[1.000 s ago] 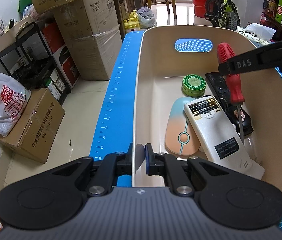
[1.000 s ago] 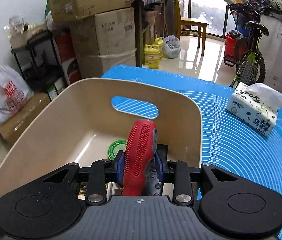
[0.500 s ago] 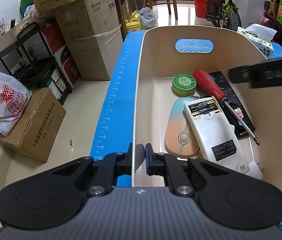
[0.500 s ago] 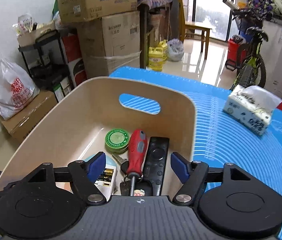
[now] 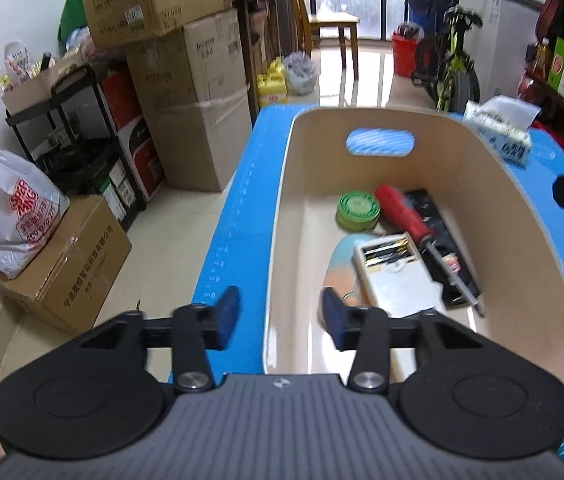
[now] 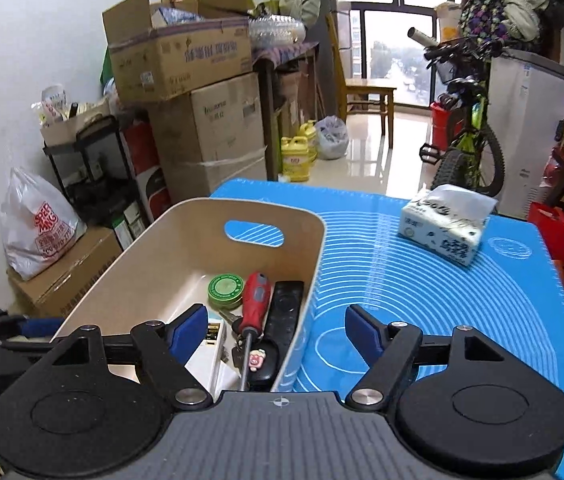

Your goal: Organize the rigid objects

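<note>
A beige bin [image 5: 522, 248] [image 6: 130, 264] stands on the blue mat [image 6: 422, 288]. Inside lie a red-handled screwdriver [image 5: 406, 216] [image 6: 256, 300], a green round tin [image 5: 358, 210] [image 6: 225, 289], a black remote [image 5: 438, 232] [image 6: 284, 320], a white remote [image 5: 394, 276] and a pastel mouse [image 5: 340, 264]. My left gripper [image 5: 280, 316] is open and empty, its jaws astride the bin's near left wall. My right gripper [image 6: 276, 330] is open and empty, above the bin's right wall.
A tissue pack [image 6: 446, 228] [image 5: 498, 128] lies on the mat at the back right. Stacked cardboard boxes [image 5: 186, 92], a black shelf [image 5: 78, 148] and a plastic bag [image 5: 10, 216] stand on the floor at left. A bicycle [image 6: 466, 136] is behind the table.
My right gripper opened and let the screwdriver drop into the bin, then drew back and up. My left gripper, shut on the bin's wall before, has opened and pulled back.
</note>
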Demonstrator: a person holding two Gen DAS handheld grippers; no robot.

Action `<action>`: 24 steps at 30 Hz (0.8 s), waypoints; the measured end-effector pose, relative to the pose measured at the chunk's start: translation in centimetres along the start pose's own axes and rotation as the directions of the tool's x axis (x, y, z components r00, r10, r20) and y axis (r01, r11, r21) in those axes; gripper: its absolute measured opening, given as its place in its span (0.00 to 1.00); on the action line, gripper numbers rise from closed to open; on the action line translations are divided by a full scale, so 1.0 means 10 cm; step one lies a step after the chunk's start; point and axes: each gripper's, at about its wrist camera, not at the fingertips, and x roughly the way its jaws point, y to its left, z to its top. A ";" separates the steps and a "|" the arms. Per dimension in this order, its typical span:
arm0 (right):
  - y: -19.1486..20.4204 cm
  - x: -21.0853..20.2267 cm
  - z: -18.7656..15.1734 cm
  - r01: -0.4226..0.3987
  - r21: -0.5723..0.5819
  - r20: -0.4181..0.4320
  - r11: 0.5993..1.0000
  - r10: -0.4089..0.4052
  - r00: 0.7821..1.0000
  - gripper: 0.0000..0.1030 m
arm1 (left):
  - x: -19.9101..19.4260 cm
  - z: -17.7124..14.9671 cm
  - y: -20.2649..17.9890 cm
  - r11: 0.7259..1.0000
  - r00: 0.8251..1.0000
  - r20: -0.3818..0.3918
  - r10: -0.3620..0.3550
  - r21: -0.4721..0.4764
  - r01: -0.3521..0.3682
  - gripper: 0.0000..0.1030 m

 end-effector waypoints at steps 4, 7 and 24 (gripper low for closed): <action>-0.02 -0.28 -0.05 0.003 0.011 0.033 1.000 -0.003 0.999 0.80 | -0.23 0.01 -0.08 1.000 0.999 0.044 -0.012 0.007 0.011 0.56; 0.00 -0.46 -0.12 0.009 0.004 0.050 1.000 -0.009 0.999 0.82 | -0.43 -0.01 -0.13 1.000 0.997 0.083 -0.011 0.013 0.010 0.68; 0.07 -1.38 -0.73 0.103 -0.029 0.119 0.994 -0.099 0.988 0.84 | -1.24 -0.45 -0.49 0.997 0.981 0.183 -0.069 0.037 0.063 0.69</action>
